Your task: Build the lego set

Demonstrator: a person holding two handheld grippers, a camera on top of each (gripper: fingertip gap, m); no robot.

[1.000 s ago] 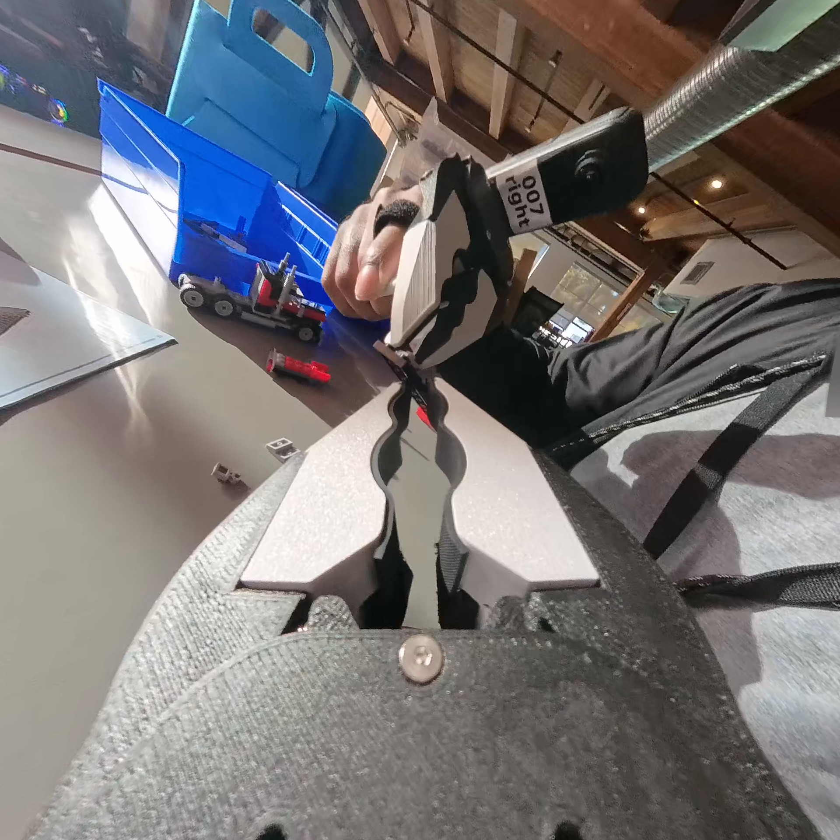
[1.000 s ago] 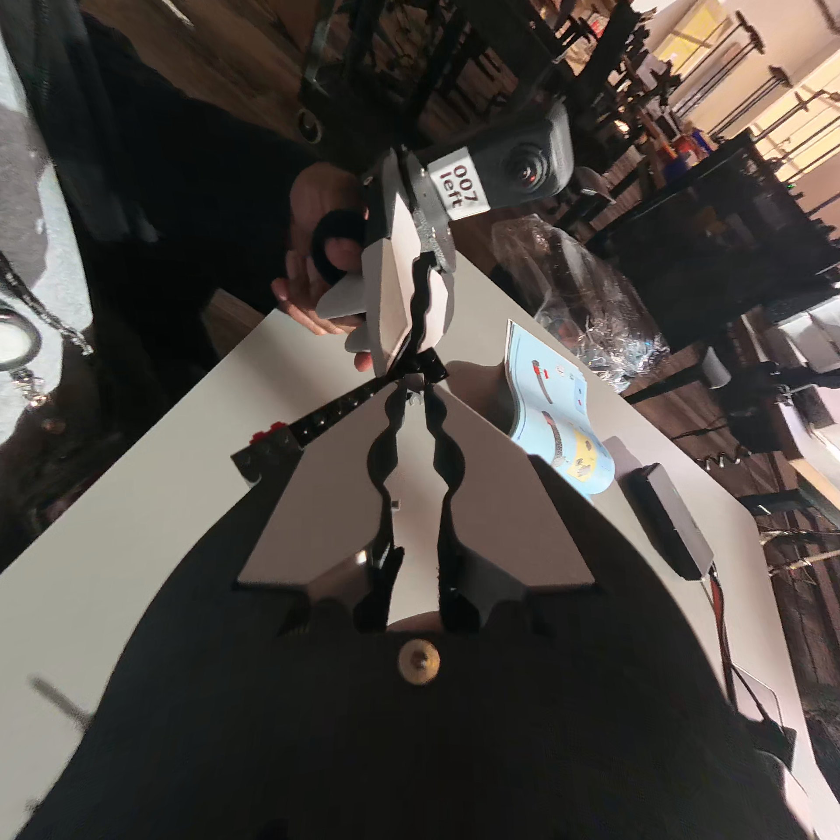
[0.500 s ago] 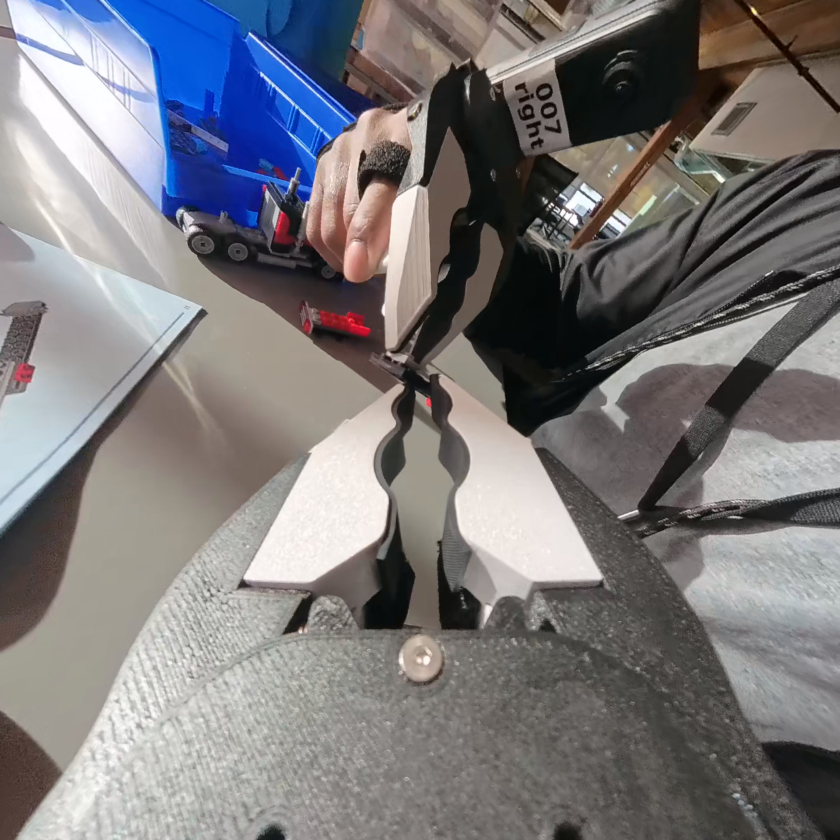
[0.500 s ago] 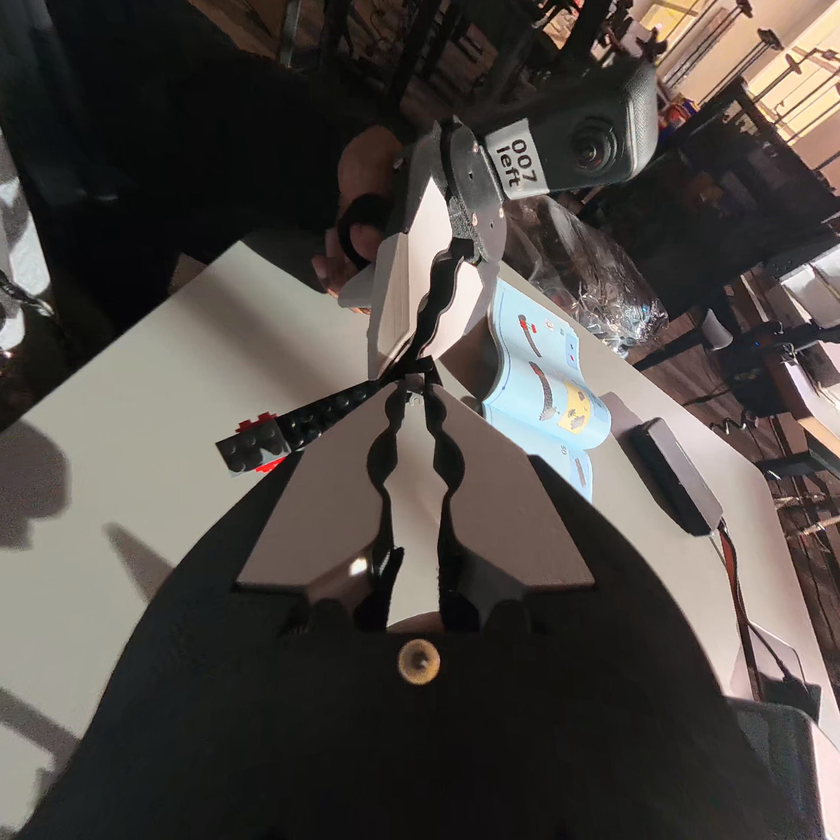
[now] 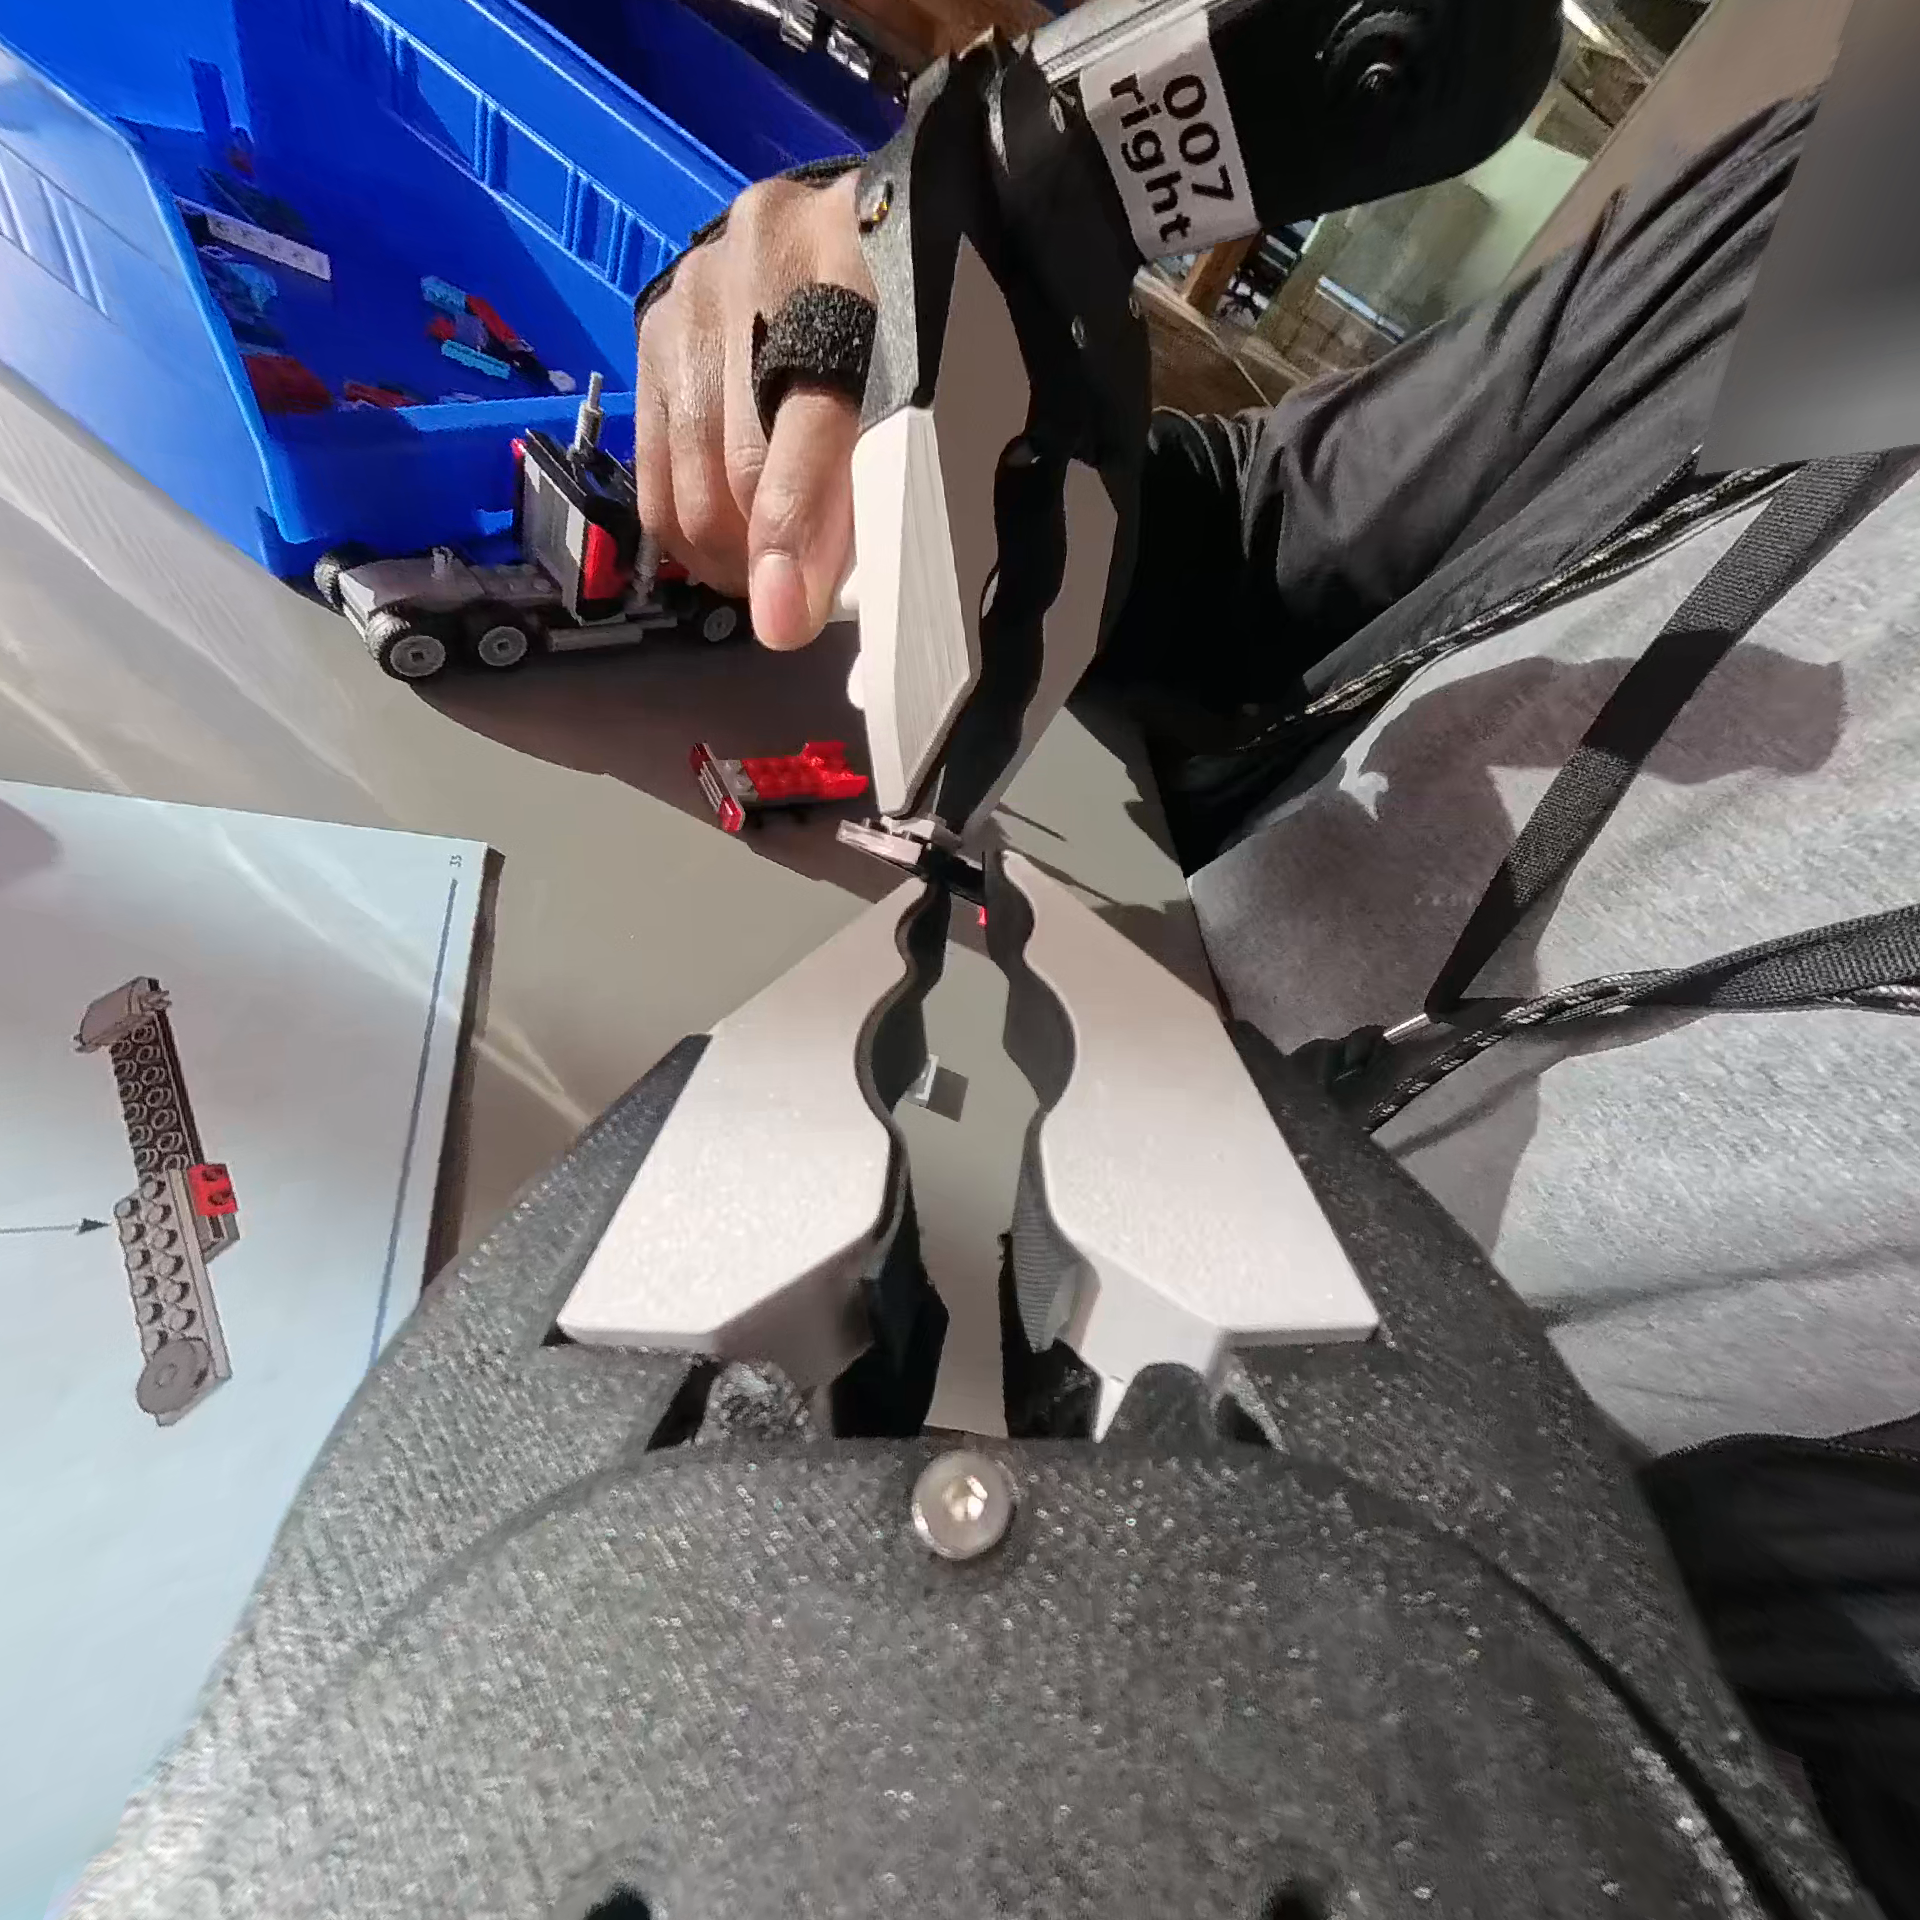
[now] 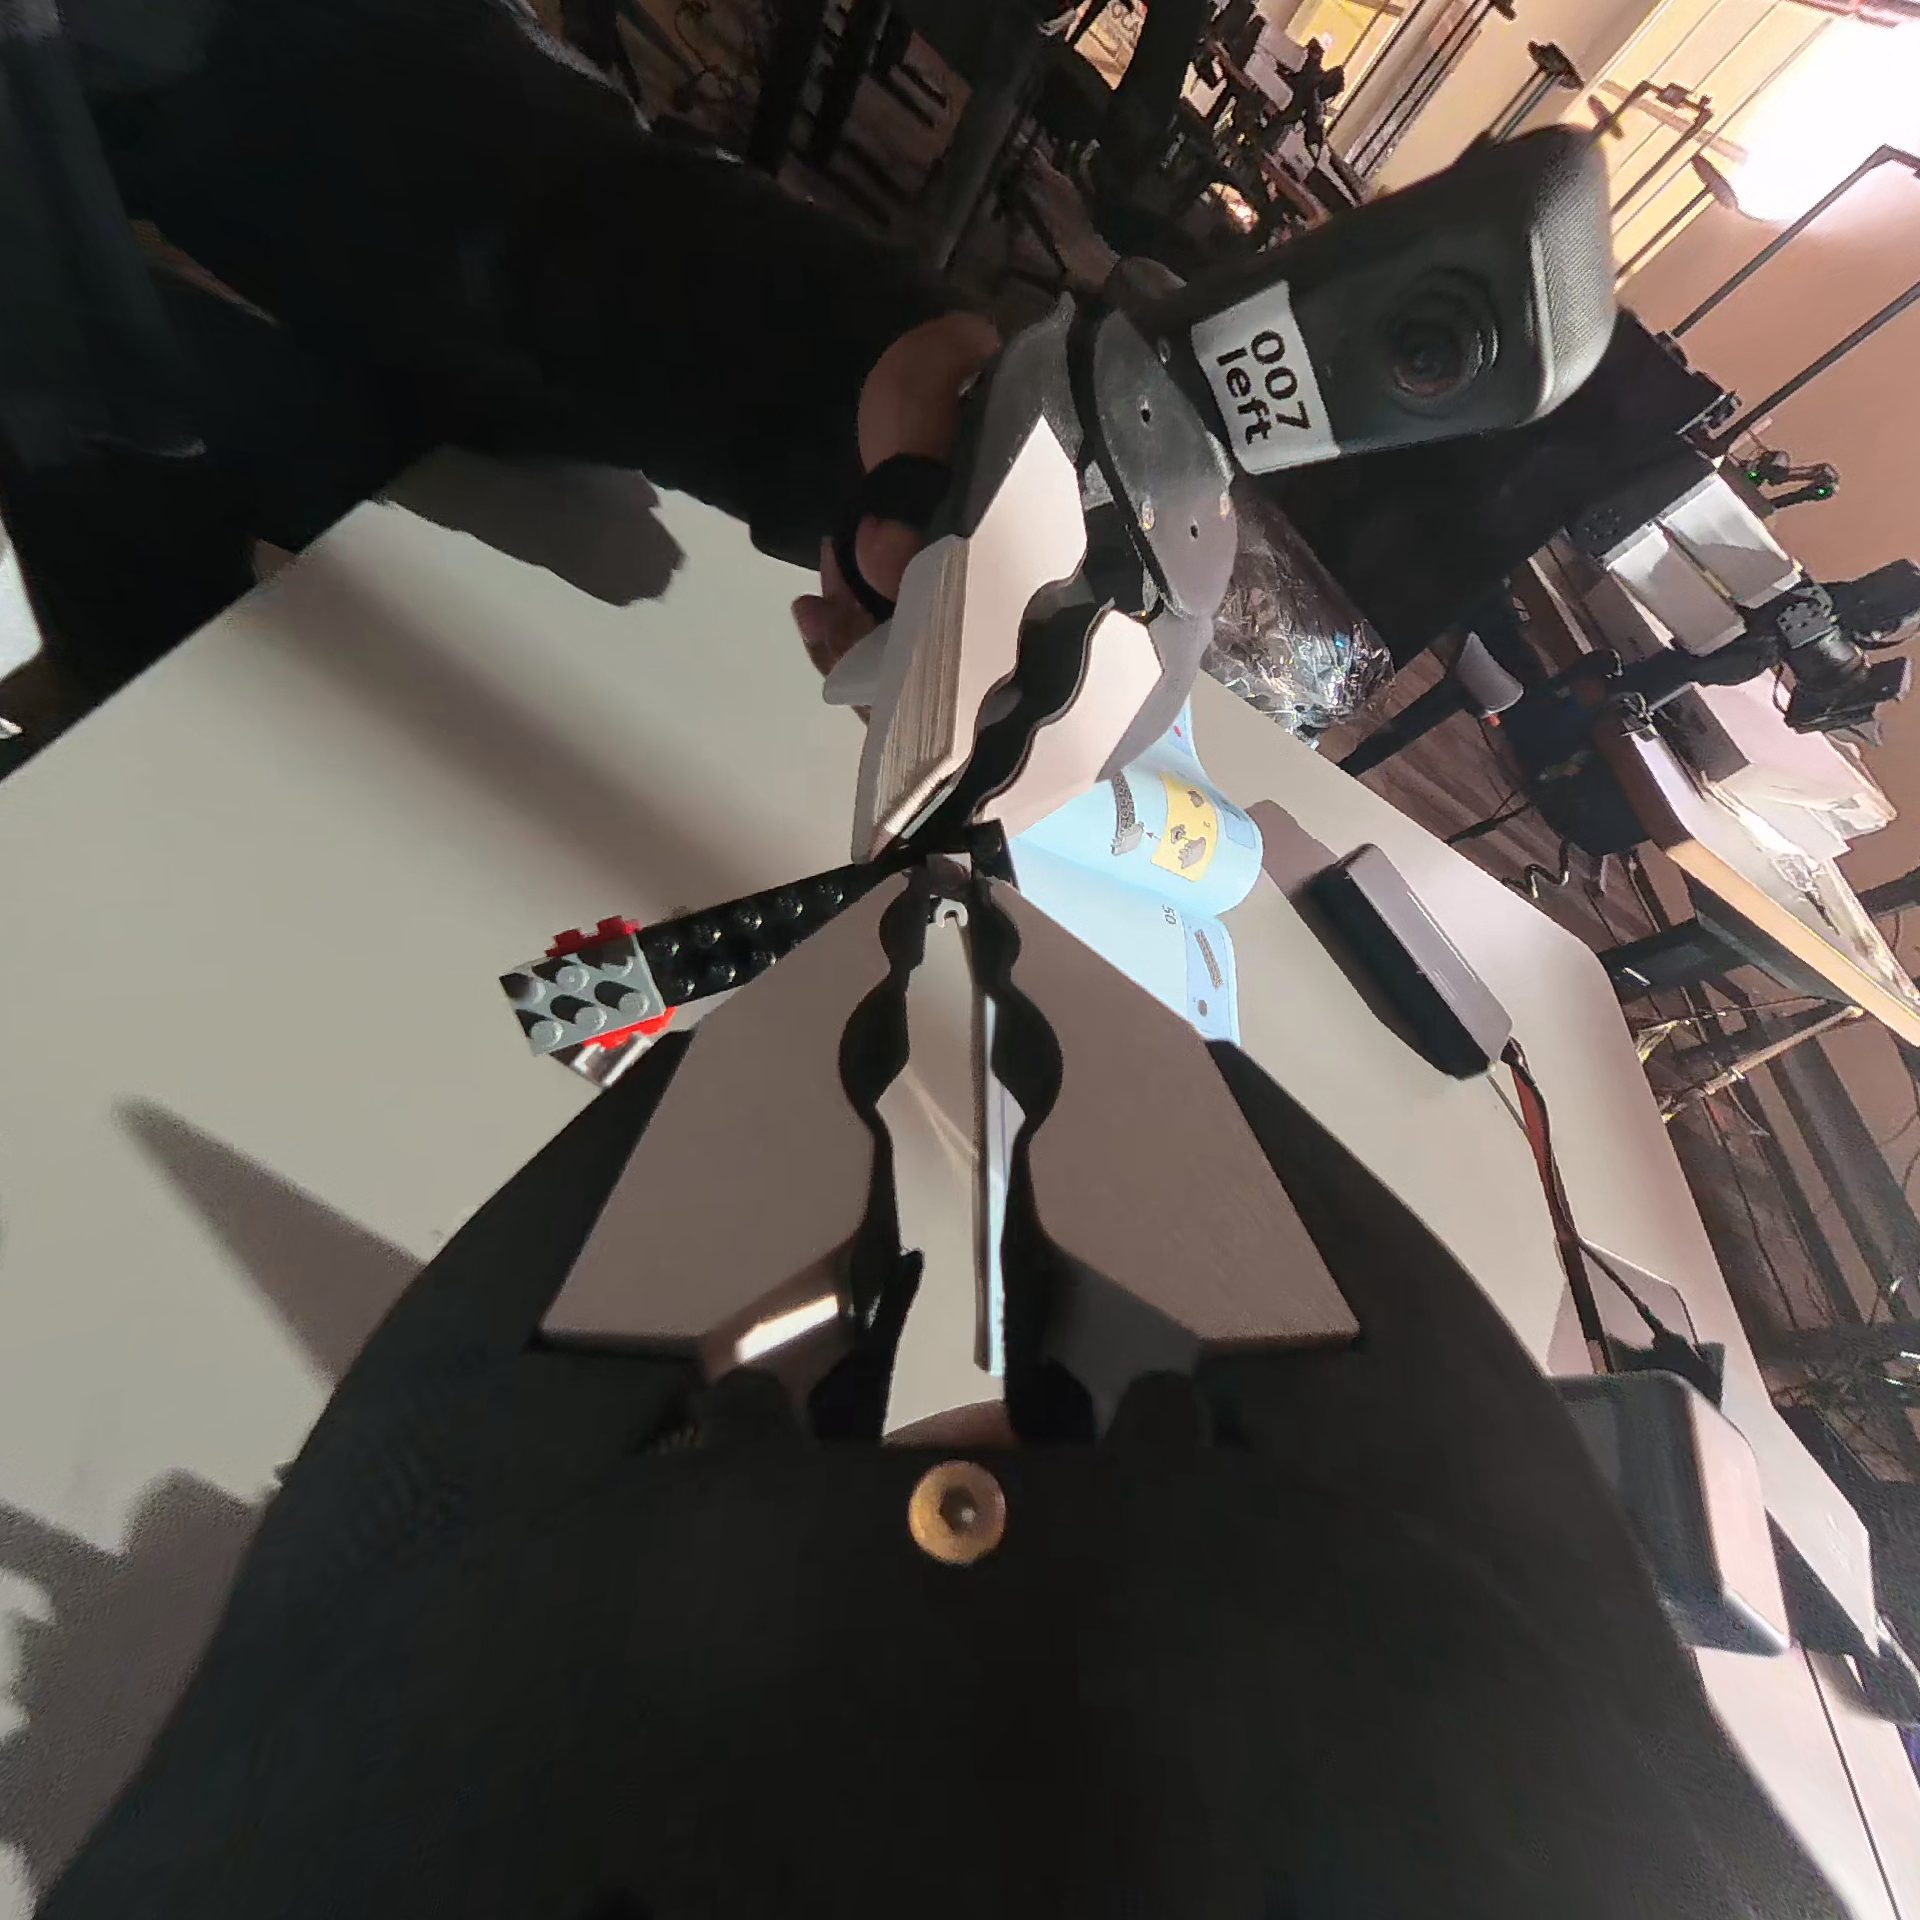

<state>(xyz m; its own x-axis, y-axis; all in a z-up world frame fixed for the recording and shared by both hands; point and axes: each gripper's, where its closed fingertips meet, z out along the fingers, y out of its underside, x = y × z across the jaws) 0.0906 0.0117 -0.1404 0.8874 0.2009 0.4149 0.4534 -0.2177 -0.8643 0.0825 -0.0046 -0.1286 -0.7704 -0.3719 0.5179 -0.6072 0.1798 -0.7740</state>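
Note:
My left gripper is shut on the end of a long black lego plate that has a grey and red block at its far end. The plate is held above the white table. My right gripper meets the left one tip to tip and is shut on a small grey lego piece, which it holds against the gripped end of the plate. In the right wrist view the left gripper comes down from above. In the left wrist view the right gripper does the same.
A blue bin with loose bricks stands at the back, with a built lego truck in front of it and a small red assembly nearer. The open instruction booklet lies left. A black power brick lies beyond the booklet. My left and right fingertips are right by each other.
Both grippers stayed tip to tip while tilting and shifting over the table. The booklet and truck now show larger, and the black plate's grey and red end shows more fully.

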